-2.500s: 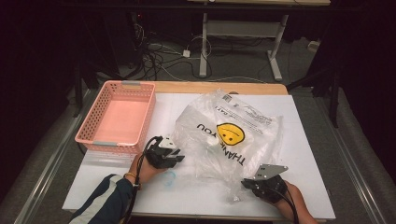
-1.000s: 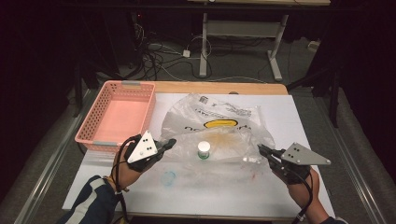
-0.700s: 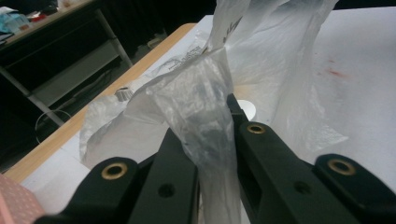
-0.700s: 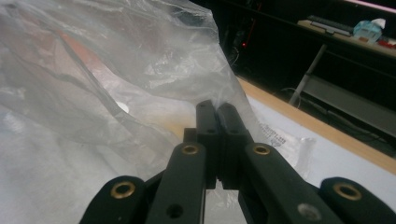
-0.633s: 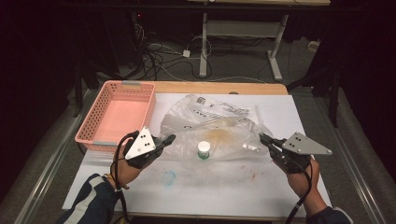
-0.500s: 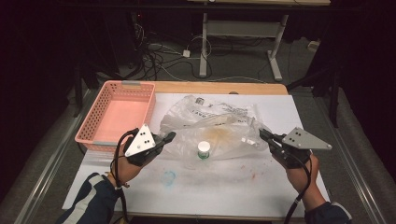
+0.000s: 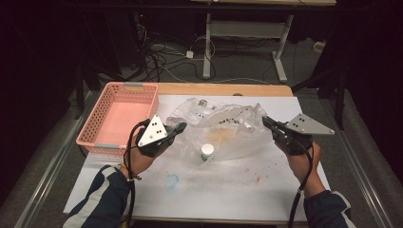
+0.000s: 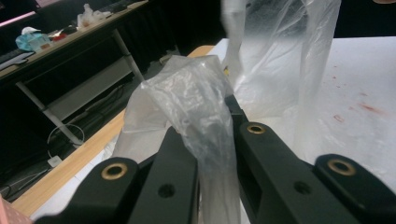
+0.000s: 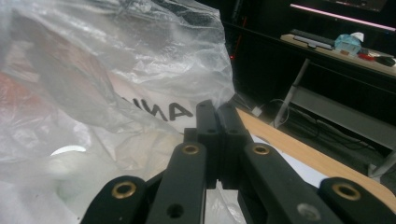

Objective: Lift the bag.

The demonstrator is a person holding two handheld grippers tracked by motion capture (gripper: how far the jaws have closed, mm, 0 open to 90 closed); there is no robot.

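A clear plastic bag (image 7: pixel 228 130) with black print hangs stretched between my two grippers above the white table (image 7: pixel 228 194). My left gripper (image 7: pixel 181 127) is shut on a bunched fold of the plastic bag (image 8: pixel 196 100) at its left side. My right gripper (image 7: pixel 265 121) is shut on the bag's right edge; in the right gripper view the jaws (image 9: pixel 217 114) meet with the film (image 9: pixel 116 70) running off to the left. A small bottle with a white cap (image 7: pixel 207 152) stands at the bag's lower front, seen through the film; inside or behind it I cannot tell.
A pink basket (image 7: pixel 102 137) with nothing in it sits at the table's left, close to my left hand. A blue ring mark (image 7: pixel 172 181) and red stains (image 7: pixel 259 179) mark the white sheet. Bare wood (image 7: pixel 223 89) runs along the far edge; cables and a desk frame lie on the floor beyond.
The bag, first flat on the table, now hangs lifted and spread. Over the last second both hands rose a little, the right one moving up and back, and the bag stretched tauter.
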